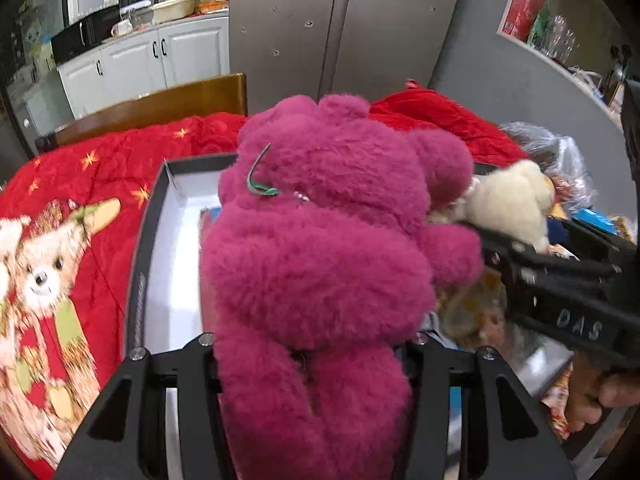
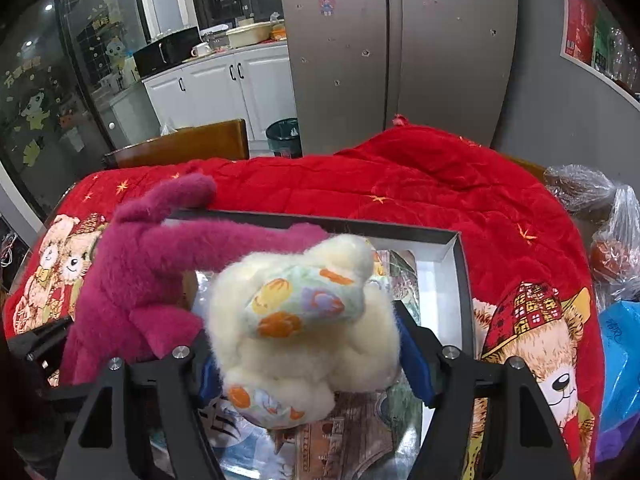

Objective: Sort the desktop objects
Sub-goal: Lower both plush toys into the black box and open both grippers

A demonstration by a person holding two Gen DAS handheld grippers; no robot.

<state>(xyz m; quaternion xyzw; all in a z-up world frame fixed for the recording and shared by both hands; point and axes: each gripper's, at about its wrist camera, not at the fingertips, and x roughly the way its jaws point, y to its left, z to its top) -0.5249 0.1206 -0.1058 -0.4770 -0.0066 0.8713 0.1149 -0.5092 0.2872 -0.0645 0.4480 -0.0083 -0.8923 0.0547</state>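
My left gripper [image 1: 312,344] is shut on a magenta plush bear [image 1: 328,248], held above a black-rimmed box [image 1: 156,200] with a white inside. My right gripper [image 2: 304,344] is shut on a cream plush toy [image 2: 304,320] with floral patches, held over the same box [image 2: 460,264]. The magenta bear [image 2: 136,280] also shows at the left of the right wrist view, one arm reaching across the cream toy. The right gripper [image 1: 512,240] and the cream toy [image 1: 512,196] show at the right of the left wrist view. Picture books [image 2: 352,432] lie in the box.
A red bear-print quilt [image 2: 460,188] covers the table. Plastic bags [image 2: 612,216] and a blue packet [image 2: 620,360] sit at the right. A wooden chair back [image 2: 184,144] stands behind the table. A steel fridge [image 2: 400,40] and white cabinets [image 2: 216,88] are beyond.
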